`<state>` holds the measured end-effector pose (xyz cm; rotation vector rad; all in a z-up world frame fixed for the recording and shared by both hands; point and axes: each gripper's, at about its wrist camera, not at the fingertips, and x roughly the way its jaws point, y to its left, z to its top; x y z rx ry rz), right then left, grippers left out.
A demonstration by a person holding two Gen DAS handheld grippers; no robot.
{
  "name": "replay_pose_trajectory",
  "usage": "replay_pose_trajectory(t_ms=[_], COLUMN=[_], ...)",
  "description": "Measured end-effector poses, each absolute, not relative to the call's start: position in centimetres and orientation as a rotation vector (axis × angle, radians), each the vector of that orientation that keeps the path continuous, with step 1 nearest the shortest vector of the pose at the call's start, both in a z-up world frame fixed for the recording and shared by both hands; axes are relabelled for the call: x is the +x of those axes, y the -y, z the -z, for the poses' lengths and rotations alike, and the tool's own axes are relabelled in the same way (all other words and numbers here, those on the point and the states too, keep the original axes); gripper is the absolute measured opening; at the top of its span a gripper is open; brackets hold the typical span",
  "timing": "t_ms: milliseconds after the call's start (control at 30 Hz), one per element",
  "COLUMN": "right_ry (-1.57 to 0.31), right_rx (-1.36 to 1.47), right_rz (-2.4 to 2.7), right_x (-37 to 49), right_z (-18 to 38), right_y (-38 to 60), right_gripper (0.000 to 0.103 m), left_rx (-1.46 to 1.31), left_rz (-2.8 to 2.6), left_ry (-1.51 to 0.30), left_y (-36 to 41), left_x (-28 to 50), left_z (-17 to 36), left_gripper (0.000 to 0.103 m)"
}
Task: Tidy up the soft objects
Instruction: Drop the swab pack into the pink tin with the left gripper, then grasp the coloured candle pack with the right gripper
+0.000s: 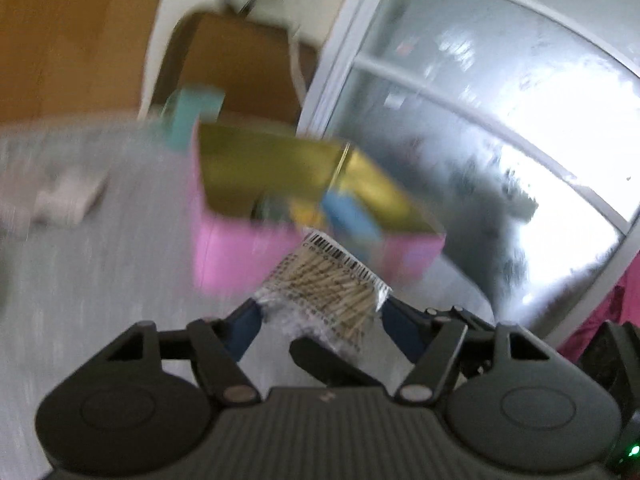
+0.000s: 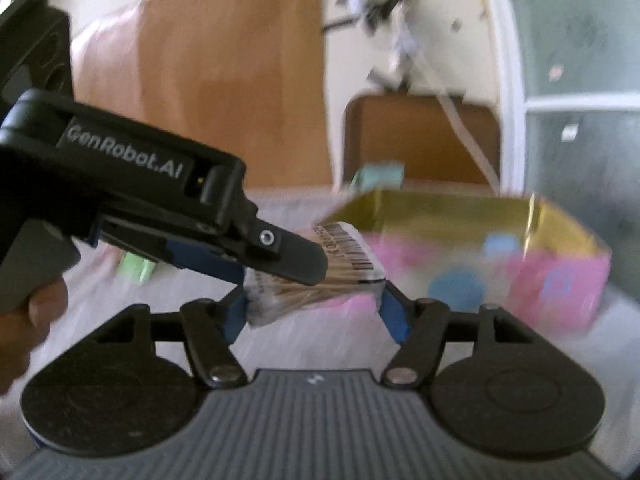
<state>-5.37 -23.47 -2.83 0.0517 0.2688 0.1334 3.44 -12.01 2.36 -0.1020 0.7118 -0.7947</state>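
Note:
A clear packet of wooden cotton swabs (image 1: 332, 284) with a barcode label hangs in the air between both grippers. My left gripper (image 1: 320, 312) has its blue pads against the packet's two sides. In the right wrist view my right gripper (image 2: 314, 308) clamps the same packet (image 2: 320, 284) with its blue pads, and the left gripper (image 2: 288, 276) reaches in from the left with one black finger lying over the packet. Just beyond stands an open pink box (image 1: 240, 256) (image 2: 560, 280) with a gold lining and blue and yellow items inside. The views are blurred.
A teal block (image 1: 196, 116) (image 2: 380, 174) stands behind the box. A green item (image 2: 136, 270) and a white object (image 1: 64, 196) lie on the pale grey surface. A frosted glass door (image 1: 480, 120) is at the right. A hand (image 2: 36, 312) holds the left gripper's handle.

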Motion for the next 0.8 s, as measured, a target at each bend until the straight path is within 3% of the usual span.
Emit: replay_pose_trajectory(t_ms=[100, 133, 167, 200, 267, 300, 433, 533, 667, 800], right_ry=[-0.238, -0.245, -0.269, -0.31, -0.358, -0.361, -0.246, -0.218, -0.308, -0.399], right_rx=[0.091, 0.095, 0.084, 0.055, 0.01, 0.029, 0.15, 0.191, 0.213, 0.193], right_rz=[-0.084, -0.071, -0.056, -0.039, 0.059, 0.076, 0.053, -0.004, -0.137, -0.239], right_x=[-1.2, 0.6, 2.6, 4.8, 6.7, 6.3, 0.1, -3.1, -2.7, -0.5], right_z=[1.2, 1.1, 1.2, 1.7, 2.8, 3.1, 3.5, 4.0, 4.4, 3.7], right_y=[25.3, 25.5, 25.6, 25.5, 25.8, 26.2, 27.2, 26.2, 23.0, 18.9], right_gripper=[0.072, 0.076, 0.088, 0.092, 0.089, 0.088, 0.086, 0.076, 0.048, 0.047], left_rx=[-0.052, -0.046, -0.045, -0.042, -0.018, -0.019, -0.135, -0.155, -0.161, -0.093], left_rz=[0.785, 0.778, 0.764, 0.751, 0.668, 0.625, 0.685, 0.626, 0.507, 0.307], left_ry=[-0.644, -0.627, -0.62, -0.63, -0.671, -0.702, -0.625, -0.603, -0.654, -0.7], left_y=[15.0, 16.1, 17.1, 18.1, 19.4, 19.4, 14.4, 9.4, 3.2, -2.9], left_x=[6.3, 7.7, 9.4, 11.0, 13.7, 14.5, 12.3, 10.6, 9.4, 9.1], left_z=[-4.4, -4.7, -4.7, -4.6, -3.6, -3.0, -3.4, -2.8, -0.5, 1.9], left_gripper=[0.077, 0.088, 0.098, 0.097, 0.082, 0.081, 0.093, 0.093, 0.093, 0.093])
